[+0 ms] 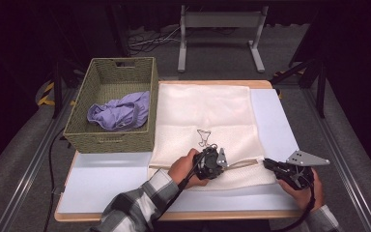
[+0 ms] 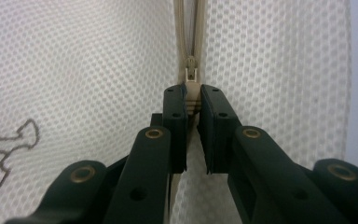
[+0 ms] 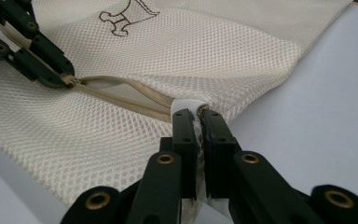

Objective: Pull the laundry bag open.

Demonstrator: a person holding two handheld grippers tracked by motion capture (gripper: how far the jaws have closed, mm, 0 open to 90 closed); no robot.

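Observation:
A cream mesh laundry bag (image 1: 203,116) lies flat on the table, with a small brown outline drawing on it (image 1: 203,137). Its beige zipper (image 3: 116,93) runs along the near edge and stands partly open. My left gripper (image 2: 193,95) is shut on the zipper pull (image 2: 192,91), seen from the other side as black jaws (image 3: 51,77) at the slider. My right gripper (image 3: 198,114) is shut on the bag's corner by the white tab (image 3: 186,103) at the zipper's end. In the high view the left gripper (image 1: 224,162) and right gripper (image 1: 269,164) sit either side of the open stretch.
A woven basket (image 1: 111,137) at the left holds a crumpled lilac garment (image 1: 121,112). The bag rests on a pale mat (image 1: 101,179) over a wooden table (image 1: 174,216). A metal stand (image 1: 220,29) is on the floor beyond.

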